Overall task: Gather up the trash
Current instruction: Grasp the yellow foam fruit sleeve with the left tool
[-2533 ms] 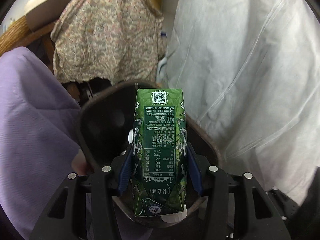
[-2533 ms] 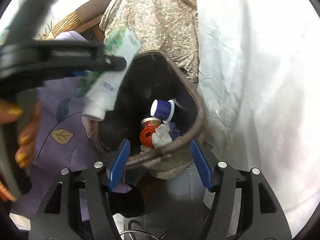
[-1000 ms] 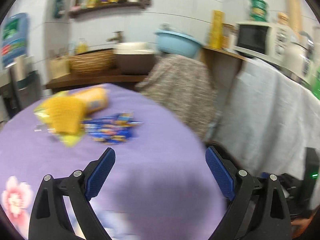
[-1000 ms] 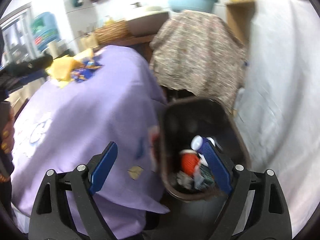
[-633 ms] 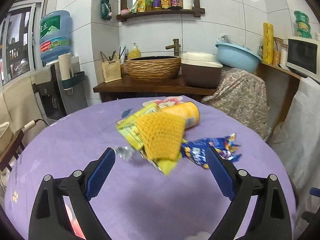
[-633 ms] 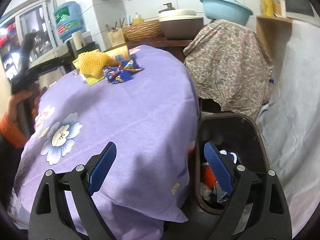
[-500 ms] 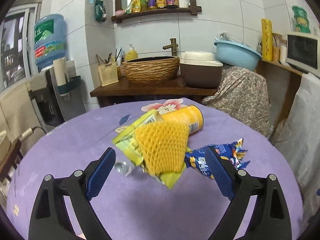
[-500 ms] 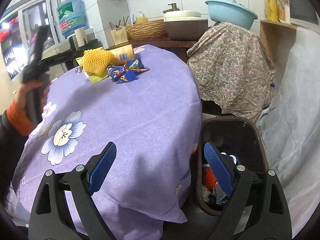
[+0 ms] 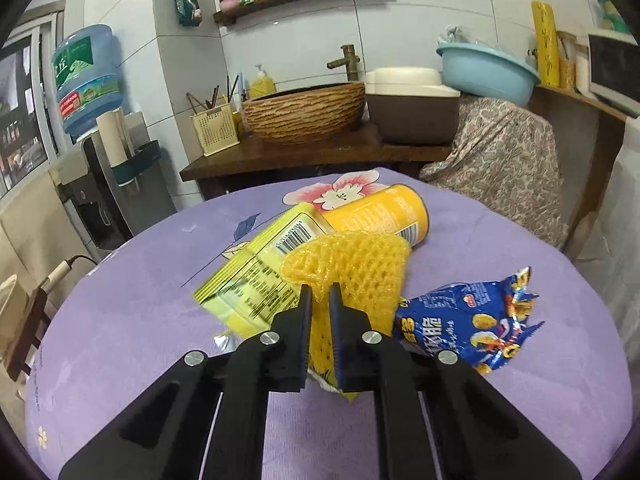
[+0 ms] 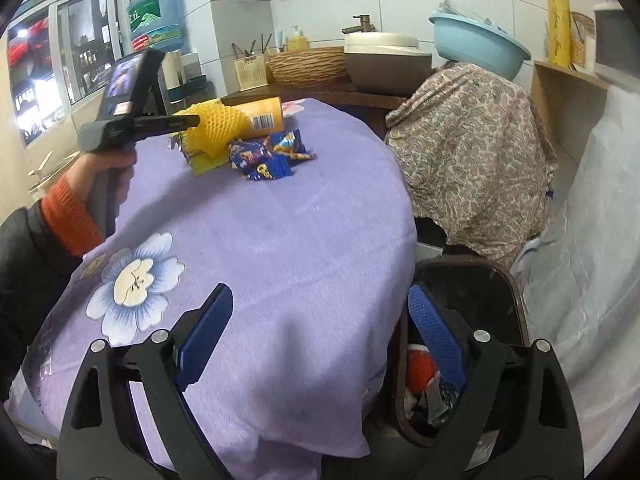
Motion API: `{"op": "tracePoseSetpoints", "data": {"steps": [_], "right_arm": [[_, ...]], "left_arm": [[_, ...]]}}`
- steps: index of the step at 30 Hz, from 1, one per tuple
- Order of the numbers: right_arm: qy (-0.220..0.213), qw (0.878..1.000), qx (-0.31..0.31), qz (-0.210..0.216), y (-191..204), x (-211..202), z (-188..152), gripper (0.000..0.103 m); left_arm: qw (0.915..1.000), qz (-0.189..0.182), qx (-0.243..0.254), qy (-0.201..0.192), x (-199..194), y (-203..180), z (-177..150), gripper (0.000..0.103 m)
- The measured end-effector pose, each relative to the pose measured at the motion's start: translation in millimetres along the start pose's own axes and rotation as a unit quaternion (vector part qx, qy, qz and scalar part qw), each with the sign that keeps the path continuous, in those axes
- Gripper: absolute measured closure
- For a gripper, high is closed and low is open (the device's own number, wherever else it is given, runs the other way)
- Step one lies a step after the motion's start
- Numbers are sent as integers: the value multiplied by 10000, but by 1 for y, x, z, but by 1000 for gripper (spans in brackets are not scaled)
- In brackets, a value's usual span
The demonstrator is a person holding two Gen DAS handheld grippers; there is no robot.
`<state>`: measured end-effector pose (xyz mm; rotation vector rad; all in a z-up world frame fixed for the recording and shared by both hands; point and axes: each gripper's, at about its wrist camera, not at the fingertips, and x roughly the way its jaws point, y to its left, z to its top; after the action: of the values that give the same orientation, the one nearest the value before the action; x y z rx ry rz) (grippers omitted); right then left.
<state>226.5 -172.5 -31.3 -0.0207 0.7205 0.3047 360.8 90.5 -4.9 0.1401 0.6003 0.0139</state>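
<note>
My left claw [image 9: 320, 296] is pinched narrow on the yellow foam net [image 9: 356, 264], its two blue-padded fingers pressed into the mesh near its lower edge. The net sits on top of the little heap of trash on the purple worktop [image 9: 140, 320]. Just under it and to the left lies a flattened yellow carton [image 9: 256, 276] with its barcode facing up. To the right, touching the net, is a crumpled blue snack wrapper [image 9: 464, 324]. Behind both, a yellow can [image 9: 380, 212] lies on its side, its end turned to the right.

My right claw [image 10: 320, 340] is spread wide and holds nothing, hanging over the near edge of the worktop. Beside its right finger, below the worktop's edge, stands the dark trash bin [image 10: 516, 312], with an orange piece and other scraps inside it. From this side I see my left hand [image 10: 108, 164] gripping the handle, with the heap well across the cloth.

Farther off, a woven basin [image 9: 304, 112] and a brown pot [image 9: 412, 108] stand on a wooden shelf against the tiled wall.
</note>
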Motion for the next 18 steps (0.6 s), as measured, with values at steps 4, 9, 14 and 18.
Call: {"op": "tracePoseSetpoints", "data": {"steps": [4, 9, 14, 18], "right_arm": [[-74, 9996, -178, 200, 11, 12, 20, 14], [-14, 9985, -349, 432, 27, 35, 45, 14], [126, 9958, -736, 522, 48, 69, 72, 14], [273, 9900, -1338, 361, 71, 103, 93, 14]], "left_arm": [[9992, -200, -294, -164, -26, 8, -7, 94], [9960, -239, -609, -612, -77, 12, -23, 94], [9932, -252, -815, -792, -103, 11, -38, 94], [9916, -178, -971, -839, -106, 10, -50, 94]]}}
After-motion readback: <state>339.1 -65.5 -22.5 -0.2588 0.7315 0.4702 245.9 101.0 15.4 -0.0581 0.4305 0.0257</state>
